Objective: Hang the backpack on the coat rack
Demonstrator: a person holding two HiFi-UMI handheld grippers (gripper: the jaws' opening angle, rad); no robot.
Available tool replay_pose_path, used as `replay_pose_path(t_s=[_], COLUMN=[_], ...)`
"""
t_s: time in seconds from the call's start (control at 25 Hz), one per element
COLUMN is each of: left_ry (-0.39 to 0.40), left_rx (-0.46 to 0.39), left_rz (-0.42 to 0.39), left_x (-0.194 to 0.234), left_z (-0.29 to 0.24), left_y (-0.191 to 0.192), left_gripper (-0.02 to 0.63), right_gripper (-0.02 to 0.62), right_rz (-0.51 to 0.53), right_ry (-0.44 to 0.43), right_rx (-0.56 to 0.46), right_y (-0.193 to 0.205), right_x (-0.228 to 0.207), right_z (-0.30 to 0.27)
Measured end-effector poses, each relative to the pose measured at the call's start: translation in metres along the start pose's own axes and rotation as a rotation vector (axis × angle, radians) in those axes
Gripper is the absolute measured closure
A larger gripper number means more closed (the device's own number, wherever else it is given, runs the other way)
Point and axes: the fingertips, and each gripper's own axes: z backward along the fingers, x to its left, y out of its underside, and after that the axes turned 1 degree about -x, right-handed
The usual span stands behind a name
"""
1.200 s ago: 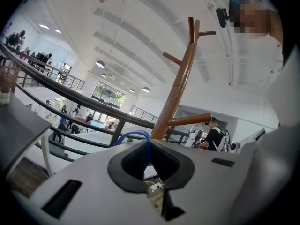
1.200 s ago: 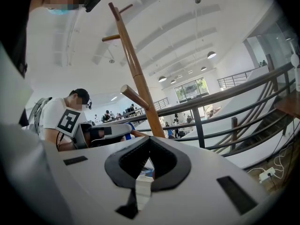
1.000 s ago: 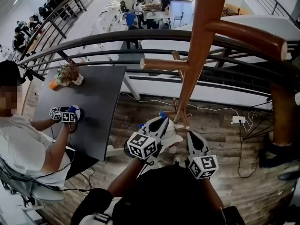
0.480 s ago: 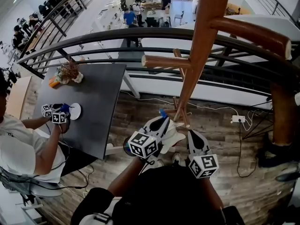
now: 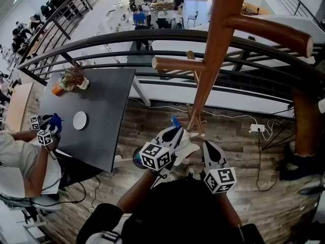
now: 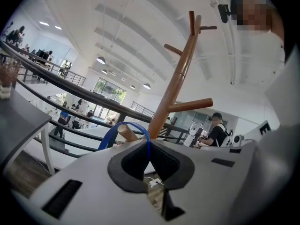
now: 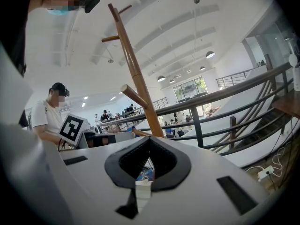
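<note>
The wooden coat rack (image 5: 213,60) rises right in front of me, with low pegs (image 5: 195,122) near its foot. In the head view my left gripper (image 5: 175,131) and right gripper (image 5: 207,146) hold a white backpack (image 5: 189,147) between them, close to the pole. In the left gripper view, the left gripper (image 6: 149,161) is shut on the backpack's blue loop (image 6: 108,136). The loop arches over the tip of a low peg (image 6: 125,132). In the right gripper view, the right gripper (image 7: 150,162) is shut on a white piece of the backpack (image 7: 143,189), beside the coat rack (image 7: 133,74).
A dark railing (image 5: 152,37) runs behind the rack above a lower floor. A dark table (image 5: 96,111) with a plate (image 5: 79,120) and a plant (image 5: 73,78) stands to the left, with a seated person (image 5: 20,156) beside it. A power strip (image 5: 256,128) and cables lie on the floor at right.
My two grippers and the backpack have hardly shifted. The seated person's hands with their grippers have drawn left, away from the plate on the table.
</note>
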Motion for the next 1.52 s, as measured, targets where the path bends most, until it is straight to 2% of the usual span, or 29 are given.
replay_pose_path(t_s=[0.48,1.52], left_ry=[0.002,0.012], left_rx=[0.021,0.016], left_rz=[0.016,-0.013], left_x=[0.001,-0.006], left_z=[-0.005,-0.014], left_y=[0.008,0.004], left_gripper=[0.592,0.592], right_gripper=[0.583,0.583], right_rz=[-0.004,-0.009], right_ry=[0.004,0.002], right_rx=[0.000,-0.005], right_y=[0.000,0.003], right_x=[-0.002,-0.008], right_z=[0.003,0.005])
